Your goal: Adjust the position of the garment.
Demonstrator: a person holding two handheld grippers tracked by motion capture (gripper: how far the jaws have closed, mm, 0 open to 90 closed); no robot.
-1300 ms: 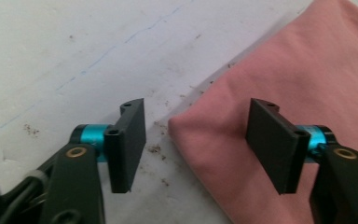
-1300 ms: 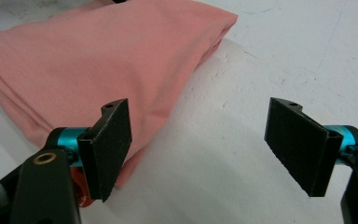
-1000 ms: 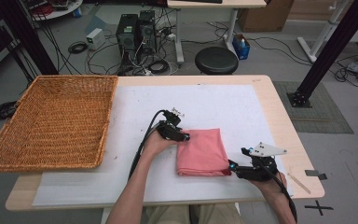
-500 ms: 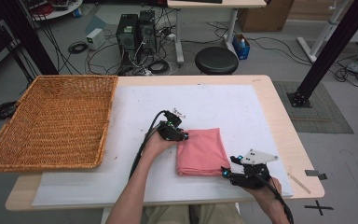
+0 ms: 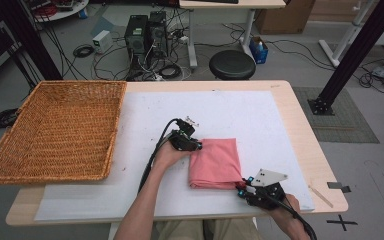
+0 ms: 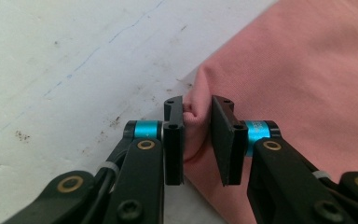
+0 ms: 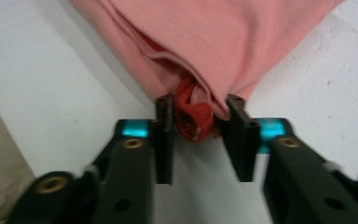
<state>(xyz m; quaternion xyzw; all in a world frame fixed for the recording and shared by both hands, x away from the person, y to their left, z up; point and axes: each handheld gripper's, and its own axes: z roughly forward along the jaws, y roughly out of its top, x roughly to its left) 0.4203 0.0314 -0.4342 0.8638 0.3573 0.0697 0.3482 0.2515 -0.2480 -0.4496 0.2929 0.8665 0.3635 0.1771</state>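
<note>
A folded pink cloth (image 5: pixel 217 160) lies on the white sheet (image 5: pixel 240 112) near the table's front. My left gripper (image 5: pixel 197 146) sits at the cloth's far left corner; in the left gripper view (image 6: pixel 198 105) its jaws pinch a fold of the cloth (image 6: pixel 307 70). At the near right corner is my right gripper (image 5: pixel 243 188). In the right gripper view (image 7: pixel 198 105) the jaws stand close on either side of a bunched corner of the cloth (image 7: pixel 214 37), whose red inner layers are squeezed between them.
A large wicker basket (image 5: pixel 45 176) stands on the table's left part. A thin wooden stick (image 5: pixel 321 196) lies by the right front edge. Beyond the table are a black stool (image 5: pixel 232 64), computer towers and cables on the floor.
My right gripper has slid left and toward the cloth's near right corner, taking it between the jaws. The left gripper and the cloth have stayed put.
</note>
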